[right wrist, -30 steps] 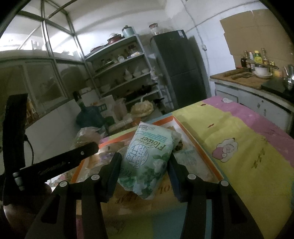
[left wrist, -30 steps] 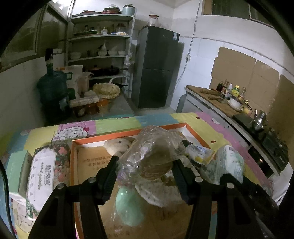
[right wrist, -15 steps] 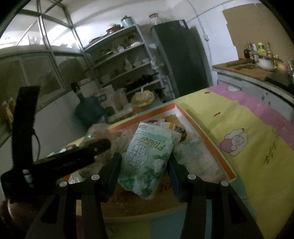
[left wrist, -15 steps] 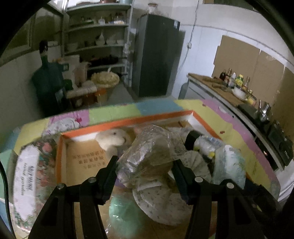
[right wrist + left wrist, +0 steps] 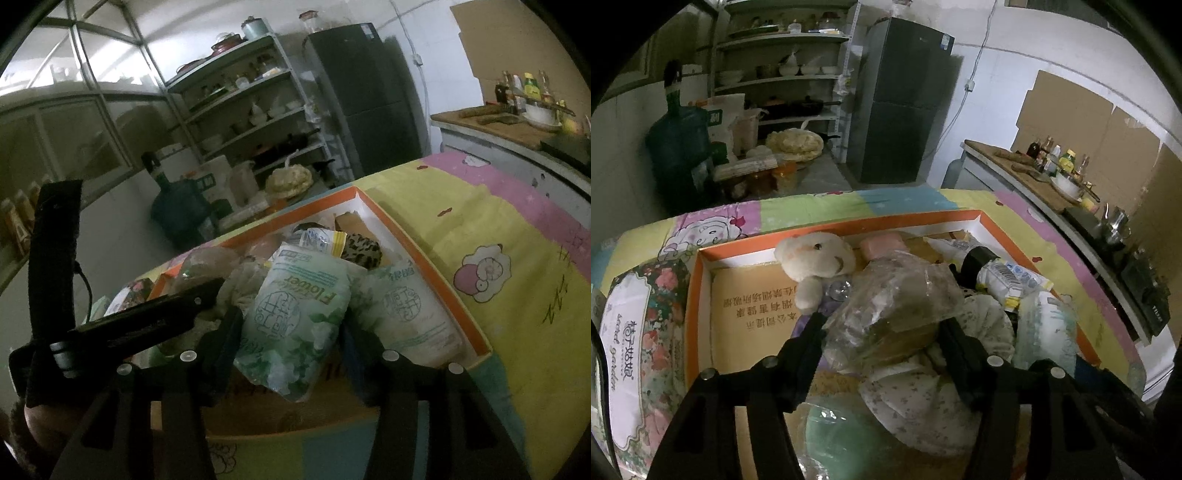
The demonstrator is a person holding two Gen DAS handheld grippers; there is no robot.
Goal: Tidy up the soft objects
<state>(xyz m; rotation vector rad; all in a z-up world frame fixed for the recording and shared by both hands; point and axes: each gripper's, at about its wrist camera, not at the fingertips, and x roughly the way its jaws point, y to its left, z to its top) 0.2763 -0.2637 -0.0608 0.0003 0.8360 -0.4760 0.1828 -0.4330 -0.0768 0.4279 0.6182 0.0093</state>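
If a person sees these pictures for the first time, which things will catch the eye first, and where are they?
The orange-rimmed box on the colourful cloth, crowded with soft things, stands out first. A cream teddy bear lies toward its far side. Each pair of tongs, jaws just opening, has something between them: the left tongs a crinkled clear plastic bag, the right tongs a green tissue pack.

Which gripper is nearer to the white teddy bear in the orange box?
Left. The left gripper sits just beside the teddy bear; the right gripper is farther away, at the tissue pack.

Soft packs [image 5: 295,317] heaped in orange-rimmed box [image 5: 698,295]
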